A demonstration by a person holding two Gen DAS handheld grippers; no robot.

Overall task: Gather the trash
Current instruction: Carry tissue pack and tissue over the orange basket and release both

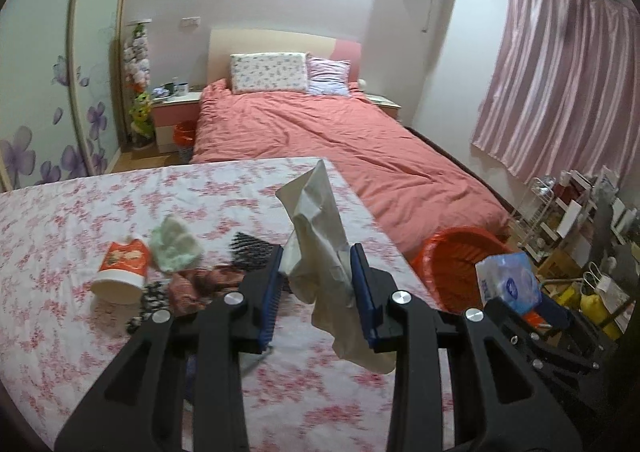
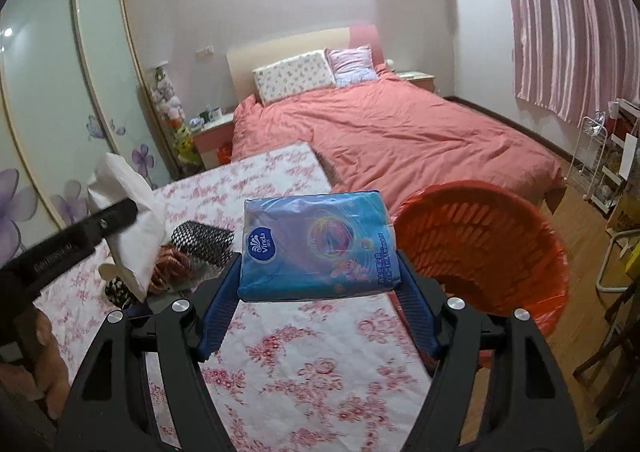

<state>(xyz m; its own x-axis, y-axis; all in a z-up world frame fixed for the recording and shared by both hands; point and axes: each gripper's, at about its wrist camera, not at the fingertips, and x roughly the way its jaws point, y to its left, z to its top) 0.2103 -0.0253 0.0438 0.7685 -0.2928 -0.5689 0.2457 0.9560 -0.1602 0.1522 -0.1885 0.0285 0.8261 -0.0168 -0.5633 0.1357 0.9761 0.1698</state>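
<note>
Clamped between the blue pads of the left gripper (image 1: 316,276) is a crumpled white tissue (image 1: 320,236), its upper end standing above the fingers and its lower end hanging below them, lifted off the table (image 1: 120,332) with the pink floral cloth. Beyond and to the left of that gripper, on the cloth, lie a tipped paper cup (image 1: 122,270) with its open mouth facing the camera, a pale green wad (image 1: 176,242), a reddish-brown crumpled wrapper (image 1: 200,284), a black mesh item (image 1: 250,248) and a small black-and-white patterned piece (image 1: 150,300). To the right, the right gripper (image 2: 320,272) squeezes a blue Vinda tissue pack (image 2: 318,244) across its width, held flat above the table's right edge. Just past the pack, beside the table, stands a woven basket lined with a red bag (image 2: 480,244); the part of its inside that shows holds nothing visible. Behind both lies a bed (image 2: 392,132) under a salmon duvet, with two pillows at the headboard.
</note>
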